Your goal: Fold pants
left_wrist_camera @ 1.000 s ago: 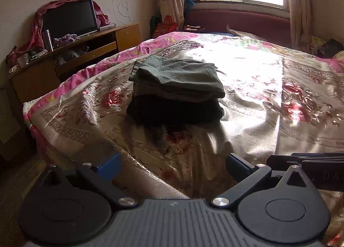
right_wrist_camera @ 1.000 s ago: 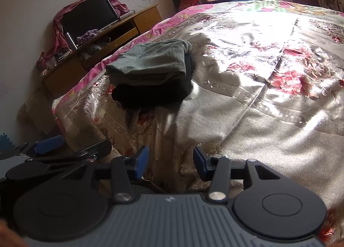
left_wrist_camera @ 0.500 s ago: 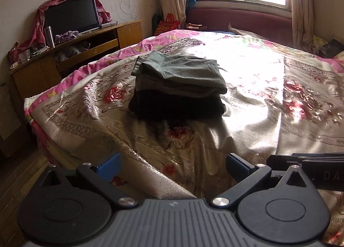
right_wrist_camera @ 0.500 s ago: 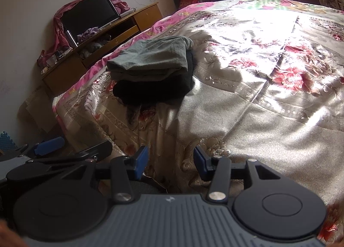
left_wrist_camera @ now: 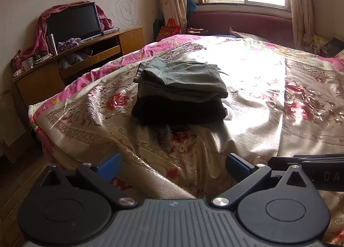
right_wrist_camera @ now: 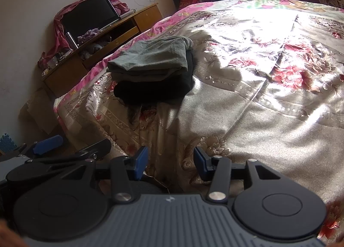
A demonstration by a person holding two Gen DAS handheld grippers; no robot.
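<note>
The left gripper (left_wrist_camera: 173,166) and right gripper (right_wrist_camera: 170,162) both hover with jaws spread and empty over the near edge of the floral bedspread (left_wrist_camera: 268,100); farther on, green folded pants (left_wrist_camera: 182,77) top a dark folded garment (left_wrist_camera: 178,111)

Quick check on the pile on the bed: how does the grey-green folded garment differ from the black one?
The grey-green folded garment lies on top; the black folded garment sits beneath it, directly on the floral bedspread. The grey-green one is pale, with visible creases and layered folds; the black one is too dark to show any detail. In the right wrist view the black one sticks out past the grey-green one's near edge. Both are folded flat and in neither claw.
</note>
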